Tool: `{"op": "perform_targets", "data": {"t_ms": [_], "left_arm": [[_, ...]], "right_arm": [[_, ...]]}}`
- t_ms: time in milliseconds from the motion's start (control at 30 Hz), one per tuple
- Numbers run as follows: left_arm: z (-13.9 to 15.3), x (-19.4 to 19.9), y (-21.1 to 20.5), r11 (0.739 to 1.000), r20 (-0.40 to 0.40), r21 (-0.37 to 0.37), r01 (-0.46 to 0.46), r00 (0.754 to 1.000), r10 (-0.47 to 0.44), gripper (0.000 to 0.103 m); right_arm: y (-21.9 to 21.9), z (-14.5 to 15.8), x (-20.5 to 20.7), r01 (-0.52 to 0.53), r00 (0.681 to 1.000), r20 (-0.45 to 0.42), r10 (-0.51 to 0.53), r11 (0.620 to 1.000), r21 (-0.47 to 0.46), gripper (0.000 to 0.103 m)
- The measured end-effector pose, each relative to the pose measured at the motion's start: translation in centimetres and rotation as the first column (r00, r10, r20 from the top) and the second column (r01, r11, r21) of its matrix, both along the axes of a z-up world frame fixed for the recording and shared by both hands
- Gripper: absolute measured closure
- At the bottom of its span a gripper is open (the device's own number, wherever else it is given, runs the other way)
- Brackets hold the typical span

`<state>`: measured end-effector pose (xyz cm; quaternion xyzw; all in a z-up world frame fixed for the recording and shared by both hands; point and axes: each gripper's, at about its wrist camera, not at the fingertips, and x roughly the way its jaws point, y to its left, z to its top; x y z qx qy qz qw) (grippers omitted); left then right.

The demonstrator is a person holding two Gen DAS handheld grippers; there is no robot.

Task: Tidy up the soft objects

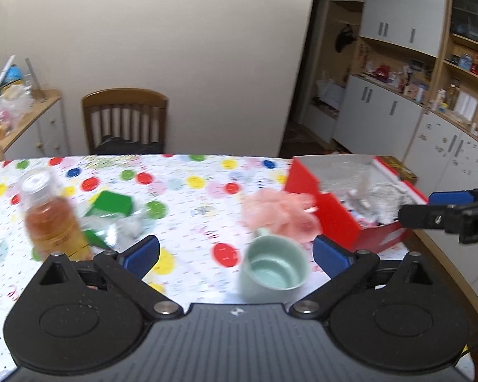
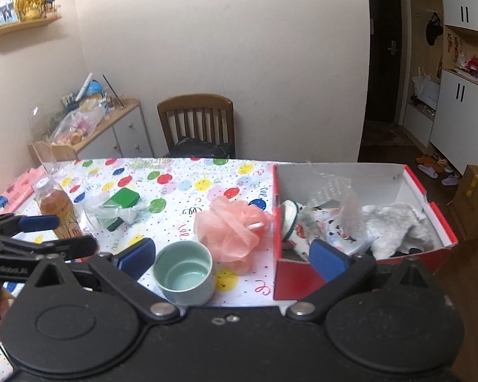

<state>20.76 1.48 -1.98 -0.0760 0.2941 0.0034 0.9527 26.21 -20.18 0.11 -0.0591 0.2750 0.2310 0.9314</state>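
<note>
A pink mesh bath pouf (image 2: 232, 229) lies on the dotted tablecloth, touching the left wall of a red shoebox (image 2: 360, 219); it also shows blurred in the left wrist view (image 1: 280, 213). The box (image 1: 328, 213) holds a grey fluffy cloth (image 2: 398, 226), printed fabric (image 2: 322, 229) and clear plastic. My right gripper (image 2: 235, 258) is open and empty, held above the table's near edge, with the pouf just ahead. My left gripper (image 1: 235, 251) is open and empty, a little to the left; it also shows from the side in the right wrist view (image 2: 76, 232).
A pale green mug (image 2: 184, 273) stands just in front of the pouf. A tea bottle (image 2: 57, 207) and a green box in clear plastic (image 2: 121, 203) sit at the left. A wooden chair (image 2: 197, 121) stands behind the table (image 2: 175, 175). Cabinets line the right.
</note>
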Motion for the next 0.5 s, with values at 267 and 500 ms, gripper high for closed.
{"op": "perform_targets", "data": {"t_ms": [267, 500], "left_arm": [[-4.6, -0.2, 4.2, 0.998, -0.076, -0.016, -0.057, 0.996, 0.056, 0.0], [-8.3, 0.1, 5.9, 0.995, -0.137, -0.019, -0.096, 0.986, 0.092, 0.0]], "right_arm": [[4.3, -1.7, 2.9, 0.004, 1.0, -0.025, -0.005, 0.998, -0.059, 0.0], [7.8, -3.4, 7.1, 0.021, 0.997, -0.072, -0.029, 0.993, -0.115, 0.0]]}}
